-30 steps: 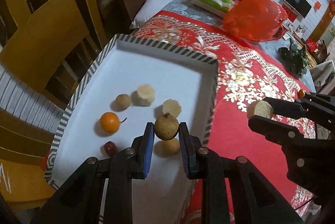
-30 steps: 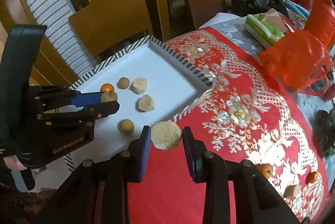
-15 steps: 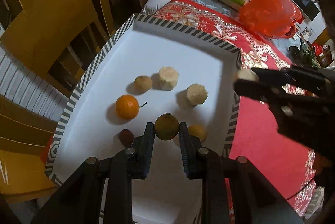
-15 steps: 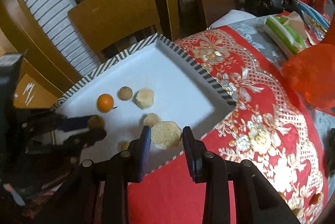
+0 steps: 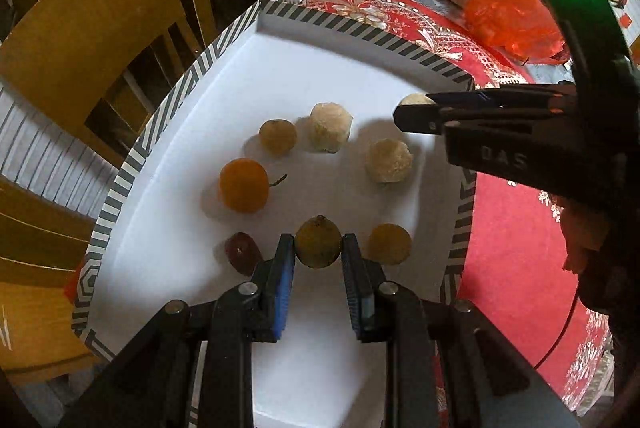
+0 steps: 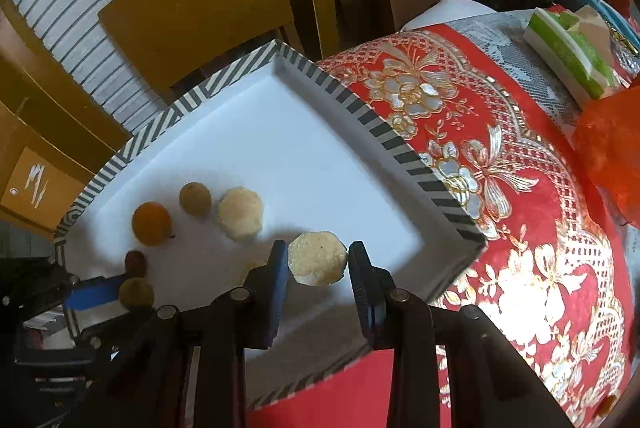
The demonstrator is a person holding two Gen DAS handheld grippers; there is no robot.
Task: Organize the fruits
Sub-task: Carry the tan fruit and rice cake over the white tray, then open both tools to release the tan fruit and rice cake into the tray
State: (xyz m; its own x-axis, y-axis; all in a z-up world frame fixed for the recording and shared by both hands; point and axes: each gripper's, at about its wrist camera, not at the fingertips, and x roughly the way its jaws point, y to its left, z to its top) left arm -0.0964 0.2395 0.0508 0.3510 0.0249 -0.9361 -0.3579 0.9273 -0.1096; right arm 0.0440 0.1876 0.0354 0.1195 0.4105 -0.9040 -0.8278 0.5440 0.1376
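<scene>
A white tray [image 5: 188,84] with a striped rim [image 6: 384,132] holds several fruits. My left gripper [image 5: 318,260] is shut on a brown-green round fruit [image 5: 318,244] just above the tray floor, near its front. Around it lie an orange [image 5: 243,185], a dark red fruit [image 5: 240,253], a tan fruit [image 5: 277,136], a yellowish fruit [image 5: 389,243] and two pale peeled pieces [image 5: 330,126] [image 5: 388,161]. My right gripper [image 6: 318,262] is shut on a pale peeled piece [image 6: 317,258], held over the tray's right part. It shows from the side in the left wrist view [image 5: 416,108].
The tray sits at the corner of a table with a red and gold cloth [image 6: 500,188]. Wooden chairs [image 6: 200,0] stand behind the tray. A green and white tissue pack [image 6: 568,56] and an orange plastic bag [image 5: 512,16] lie further back.
My right gripper has carried the peeled piece from over the red cloth leftwards to over the tray. My left gripper has sunk a little toward the tray floor with its fruit.
</scene>
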